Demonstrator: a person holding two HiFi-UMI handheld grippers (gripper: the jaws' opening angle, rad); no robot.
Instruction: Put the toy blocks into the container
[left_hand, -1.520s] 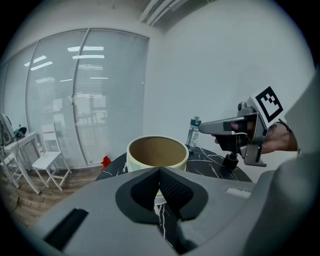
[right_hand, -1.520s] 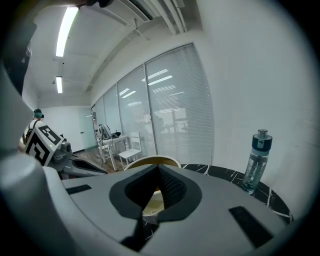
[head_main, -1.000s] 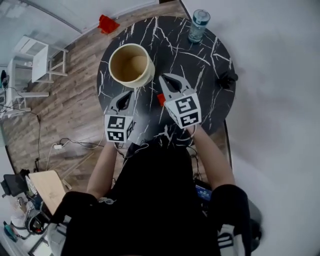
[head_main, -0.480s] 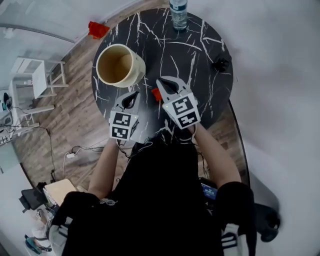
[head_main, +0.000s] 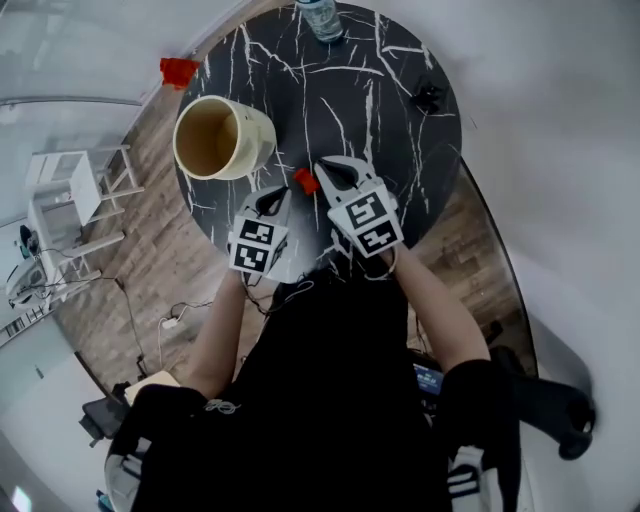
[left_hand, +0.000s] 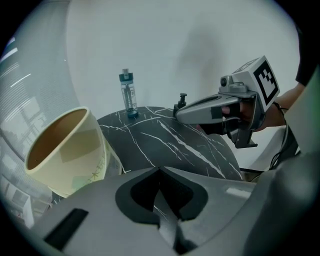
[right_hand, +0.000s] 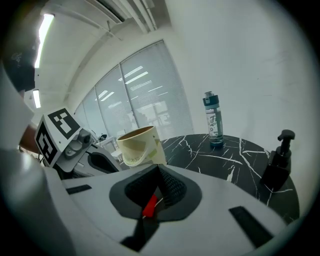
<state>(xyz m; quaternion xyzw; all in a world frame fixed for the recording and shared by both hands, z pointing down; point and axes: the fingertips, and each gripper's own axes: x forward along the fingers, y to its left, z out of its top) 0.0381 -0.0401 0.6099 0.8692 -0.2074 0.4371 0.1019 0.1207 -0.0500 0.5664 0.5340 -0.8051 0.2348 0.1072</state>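
Head view has swung left since before, and the bottle (head_main: 320, 15) is now getting cut off at the top edge. The red block (head_main: 305, 181) is sitting on the table (head_main: 400, 150), partly hiding under the right gripper (head_main: 335, 166) and showing through the cutout behind its clenched tips; can't tell if it's gripped. The left gripper (head_main: 271, 198) is clenching nothing. The container (head_main: 222, 140) is standing near.

Glossy marbled table (head_main: 390, 130), matt cream container (head_main: 260, 140)

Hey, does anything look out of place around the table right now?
One thing: a red object lies on the wood floor beyond the table, past the container. Whether it's a stray block is unclear.
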